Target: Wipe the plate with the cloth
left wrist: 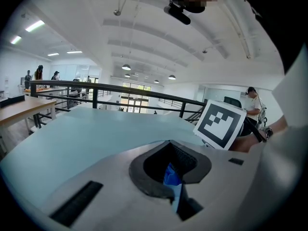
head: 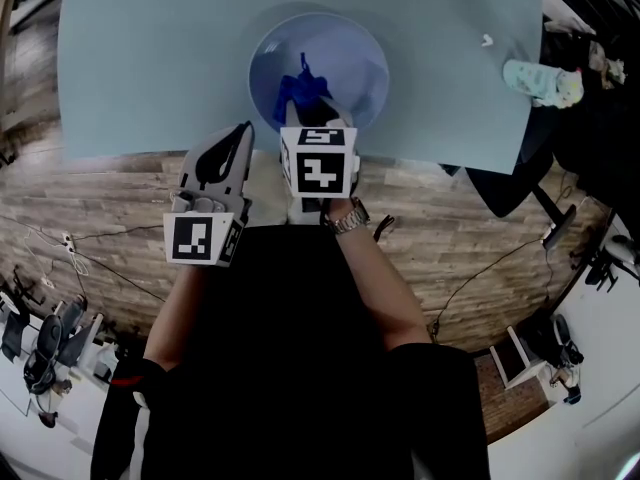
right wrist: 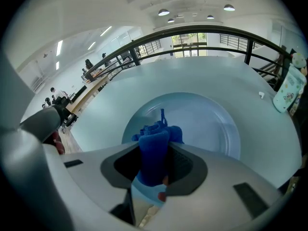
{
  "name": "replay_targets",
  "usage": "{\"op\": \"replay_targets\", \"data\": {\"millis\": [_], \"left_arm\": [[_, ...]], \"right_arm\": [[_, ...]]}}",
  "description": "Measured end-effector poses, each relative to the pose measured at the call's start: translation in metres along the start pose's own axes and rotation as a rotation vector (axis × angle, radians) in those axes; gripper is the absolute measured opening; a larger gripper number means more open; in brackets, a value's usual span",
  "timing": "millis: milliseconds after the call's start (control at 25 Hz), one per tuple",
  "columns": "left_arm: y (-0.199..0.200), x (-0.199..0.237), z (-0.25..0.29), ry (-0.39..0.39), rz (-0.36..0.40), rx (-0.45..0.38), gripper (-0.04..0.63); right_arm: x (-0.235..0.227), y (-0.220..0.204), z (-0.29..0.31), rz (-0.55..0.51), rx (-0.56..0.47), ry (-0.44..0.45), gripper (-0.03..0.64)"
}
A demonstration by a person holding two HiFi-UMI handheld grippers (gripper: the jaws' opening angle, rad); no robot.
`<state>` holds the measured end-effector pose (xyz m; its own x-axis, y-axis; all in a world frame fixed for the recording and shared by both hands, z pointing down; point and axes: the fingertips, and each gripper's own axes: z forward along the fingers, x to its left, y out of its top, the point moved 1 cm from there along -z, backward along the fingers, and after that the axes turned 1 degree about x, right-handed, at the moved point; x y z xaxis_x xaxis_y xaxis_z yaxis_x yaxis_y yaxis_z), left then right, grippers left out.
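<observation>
A pale blue plate (head: pixel 350 53) lies on the light blue table (head: pixel 150 58), close to its near edge. My right gripper (head: pixel 314 118) is shut on a bunched dark blue cloth (head: pixel 304 86), held over the near part of the plate. In the right gripper view the cloth (right wrist: pixel 155 148) sticks up between the jaws, with the plate (right wrist: pixel 207 124) just beyond. My left gripper (head: pixel 242 133) hovers at the table's near edge, left of the plate, with its jaws together. A small blue sliver shows in its recess (left wrist: pixel 172 174); I cannot tell what it is.
A patterned soft pack (head: pixel 540 81) and a small white scrap (head: pixel 487 40) sit at the table's right end. The right gripper's marker cube (left wrist: pixel 221 124) shows in the left gripper view. Wooden floor (head: pixel 470 238) lies below the table edge.
</observation>
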<state>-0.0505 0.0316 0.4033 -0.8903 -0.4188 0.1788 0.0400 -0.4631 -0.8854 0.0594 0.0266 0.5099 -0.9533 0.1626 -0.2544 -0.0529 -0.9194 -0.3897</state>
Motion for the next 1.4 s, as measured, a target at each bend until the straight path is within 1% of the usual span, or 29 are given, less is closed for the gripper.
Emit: {"op": "replay_targets", "data": {"millis": [200,440,640,880,1240,1400], "left_arm": [[-0.001,0.017,-0.006,0.017,-0.019,0.0,0.0],[-0.004,0.033,-0.009,0.027,-0.011,0.012,0.0],[-0.008,0.041,-0.009,0.034,-0.014,0.025,0.0],[-0.01,0.036,-0.003,0.029,-0.018,0.035,0.0],[-0.007,0.024,0.004,0.022,-0.021,0.033,0.0],[-0.009,0.015,0.01,0.016,-0.021,0.034,0.0]], "right_arm": [[0.018,0.001,0.01,-0.014,0.009,0.013,0.118],[0.031,-0.001,0.026,-0.014,0.031,0.022,0.118],[0.029,-0.005,0.035,0.002,0.052,0.013,0.118],[0.02,-0.009,0.04,0.018,0.068,0.006,0.118],[0.01,-0.009,0.035,0.007,0.072,0.007,0.118],[-0.002,-0.011,0.032,0.01,0.073,0.002,0.119]]}}
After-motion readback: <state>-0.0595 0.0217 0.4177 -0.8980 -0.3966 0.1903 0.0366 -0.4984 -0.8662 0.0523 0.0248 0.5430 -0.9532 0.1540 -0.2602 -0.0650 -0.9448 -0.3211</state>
